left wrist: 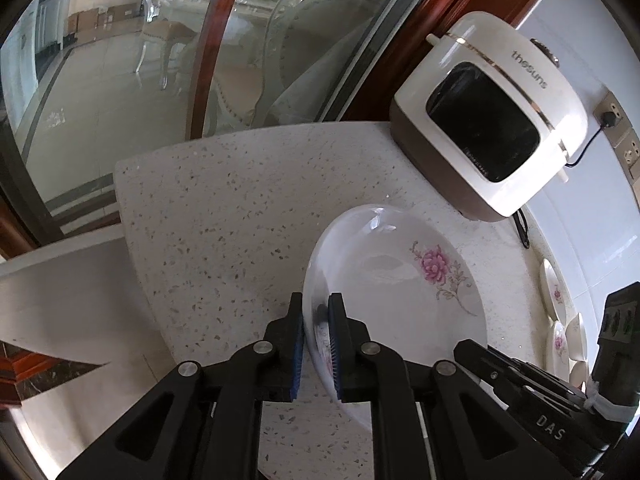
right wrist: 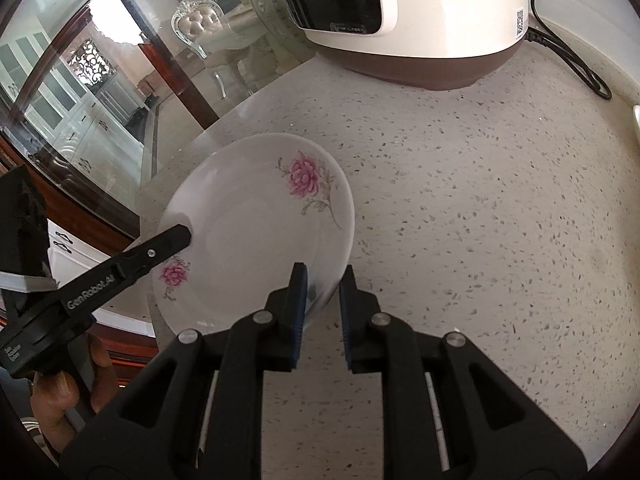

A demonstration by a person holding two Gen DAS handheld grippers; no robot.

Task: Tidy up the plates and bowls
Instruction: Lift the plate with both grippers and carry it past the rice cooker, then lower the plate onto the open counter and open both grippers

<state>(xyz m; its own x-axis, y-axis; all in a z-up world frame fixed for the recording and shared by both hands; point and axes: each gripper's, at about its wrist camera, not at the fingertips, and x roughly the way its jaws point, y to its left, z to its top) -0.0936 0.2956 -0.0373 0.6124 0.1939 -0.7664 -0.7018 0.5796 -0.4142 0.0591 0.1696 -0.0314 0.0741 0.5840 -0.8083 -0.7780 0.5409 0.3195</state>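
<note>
A white plate with pink flowers (left wrist: 400,280) is held tilted above the speckled counter (left wrist: 224,216). My left gripper (left wrist: 316,312) is shut on its rim, one finger on each side. In the right wrist view the same plate (right wrist: 248,232) shows with the left gripper's finger (right wrist: 168,244) on its far-left rim. My right gripper (right wrist: 323,284) straddles the plate's near-right rim with its jaws a little apart; the left pad is at the rim and the right pad stands clear of it. Several more flowered plates (left wrist: 558,320) stand on edge at the far right.
A white and brown rice cooker (left wrist: 492,128) sits at the back right of the counter, its black cord (right wrist: 576,60) running along the wall. A glass partition with a wooden frame (left wrist: 208,60) borders the counter's far and left edge.
</note>
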